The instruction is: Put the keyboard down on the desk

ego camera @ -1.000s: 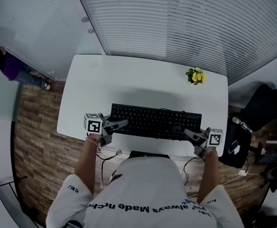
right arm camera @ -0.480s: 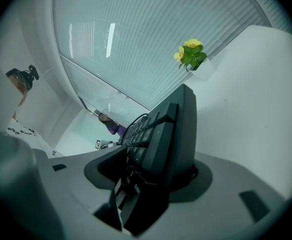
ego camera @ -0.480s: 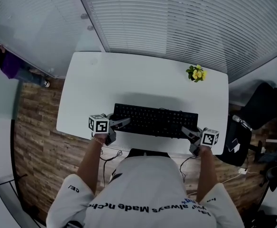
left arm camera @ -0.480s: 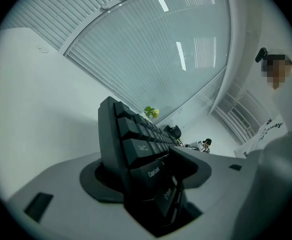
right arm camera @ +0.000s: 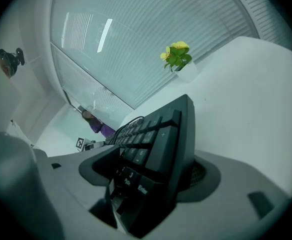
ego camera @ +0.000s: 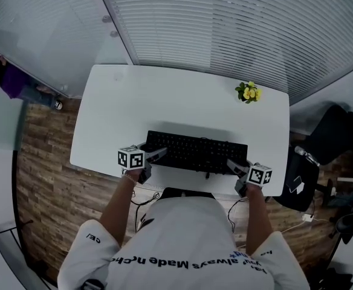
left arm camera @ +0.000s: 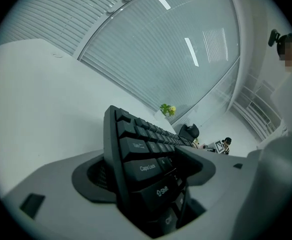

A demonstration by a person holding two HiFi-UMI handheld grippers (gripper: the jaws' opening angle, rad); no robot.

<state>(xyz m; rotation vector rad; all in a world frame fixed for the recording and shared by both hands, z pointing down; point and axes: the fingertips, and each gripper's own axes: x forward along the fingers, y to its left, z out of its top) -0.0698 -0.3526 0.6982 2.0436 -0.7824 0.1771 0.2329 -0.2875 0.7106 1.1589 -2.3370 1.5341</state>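
Keyboard (ego camera: 197, 152) lies on surface (ego camera: 164, 101) near front edge. Left gripper (ego camera: 155, 156), right gripper (ego camera: 234, 167): jaws have just been opening, keyboard ends loose between them. Risk: withdrawing jaw snags keys, drags it off the edge

I get the head view from high above, facing steeply down on the white rectangular desk (ego camera: 182, 101). Left gripper view sits right at the left end of the black plastic keyboard (left arm camera: 136, 154), facing along it; right gripper view mirrors that. All three share keyboard, desk and the small yellow-flowered potted plant (ego camera: 248, 93).
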